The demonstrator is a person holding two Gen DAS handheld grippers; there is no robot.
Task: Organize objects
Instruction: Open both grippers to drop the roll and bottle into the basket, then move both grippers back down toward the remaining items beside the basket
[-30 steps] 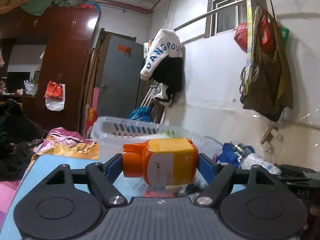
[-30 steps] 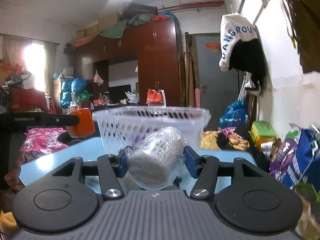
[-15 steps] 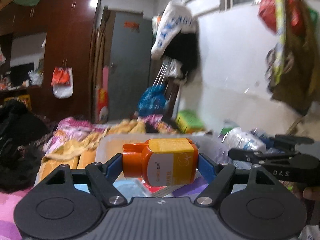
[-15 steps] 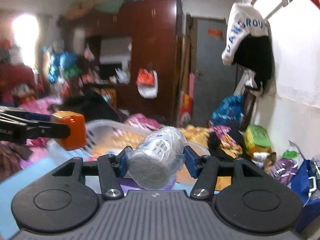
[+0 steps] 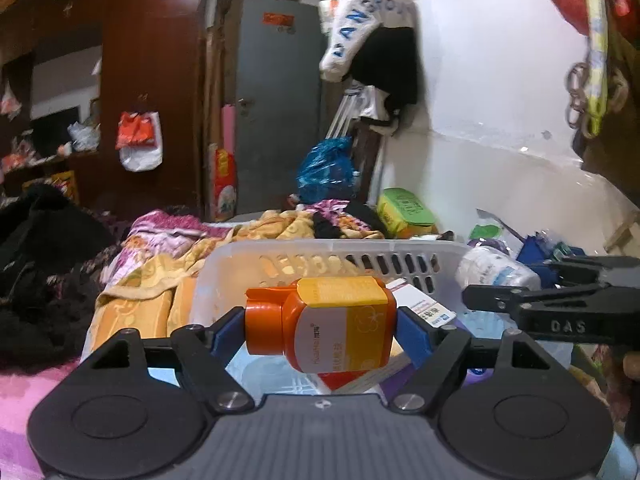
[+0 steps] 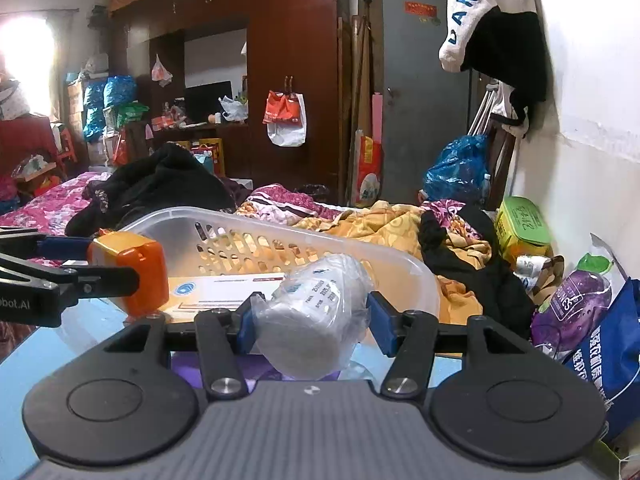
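Currently: left gripper (image 5: 320, 330) closed on orange bottle (image 5: 324, 324), gripped sideways across cap and base so the round body cannot slip. Bottle suspended directly above open basket (image 5: 280, 249), just ahead of the fingers, apparently positioned for release. Right gripper (image 6: 310, 320) closed on plastic-wrapped roll (image 6: 316, 312), clamped across its soft sides. Roll held over near rim of basket, above flat white box (image 6: 228, 292) lying inside. Both items probably destined for basket.

Grey door (image 5: 276, 104) behind; white hoodie (image 6: 476, 8) hanging; orange blanket (image 6: 384, 228) rumpled.
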